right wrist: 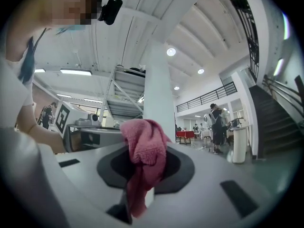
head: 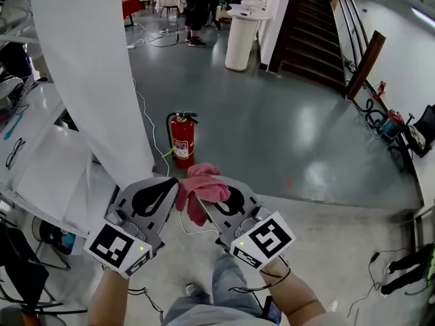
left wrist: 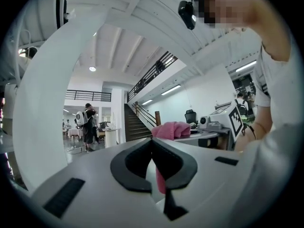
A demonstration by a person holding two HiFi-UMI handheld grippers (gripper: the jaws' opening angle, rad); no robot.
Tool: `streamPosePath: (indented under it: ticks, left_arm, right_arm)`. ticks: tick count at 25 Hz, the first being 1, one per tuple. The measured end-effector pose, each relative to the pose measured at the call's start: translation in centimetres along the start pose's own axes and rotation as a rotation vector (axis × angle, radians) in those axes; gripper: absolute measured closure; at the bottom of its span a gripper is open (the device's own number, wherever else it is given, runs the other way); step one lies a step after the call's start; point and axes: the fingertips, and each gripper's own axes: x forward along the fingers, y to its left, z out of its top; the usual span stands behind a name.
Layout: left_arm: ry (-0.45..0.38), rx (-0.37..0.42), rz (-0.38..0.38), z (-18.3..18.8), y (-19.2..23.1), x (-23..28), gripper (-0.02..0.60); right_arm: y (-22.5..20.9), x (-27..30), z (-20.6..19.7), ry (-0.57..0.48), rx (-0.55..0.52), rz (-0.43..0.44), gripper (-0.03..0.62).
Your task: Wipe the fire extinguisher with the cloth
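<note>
A red fire extinguisher (head: 182,139) stands upright on the grey floor beside a white pillar, well beyond both grippers. My right gripper (head: 204,197) is shut on a pink cloth (head: 201,185). In the right gripper view the cloth (right wrist: 145,144) bunches at the tips of that gripper (right wrist: 145,152) and hangs down between the jaws. My left gripper (head: 175,182) is held tip to tip beside it, touching the cloth's edge. In the left gripper view the jaws of this gripper (left wrist: 152,142) meet at their tips, with a pink strip showing in the slit below. The cloth (left wrist: 172,129) shows just beyond.
The white pillar (head: 88,66) rises at left, next to a desk (head: 41,155). A white cable (head: 146,124) runs across the floor by the extinguisher. Farther off are a white round stand (head: 241,39), a staircase (head: 306,32) and standing people (head: 197,12). Gear and cables lie at right (head: 394,124).
</note>
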Motion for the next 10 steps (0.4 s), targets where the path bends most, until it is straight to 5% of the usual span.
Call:
streamPosePath:
  ticks: [10]
  left_arm:
    - [-0.026,-0.003,-0.013,1.0,-3.3,-6.7,0.574]
  right_arm:
    - [6.9,-2.5,1.3,-0.009,-0.023,-0.030,0.514]
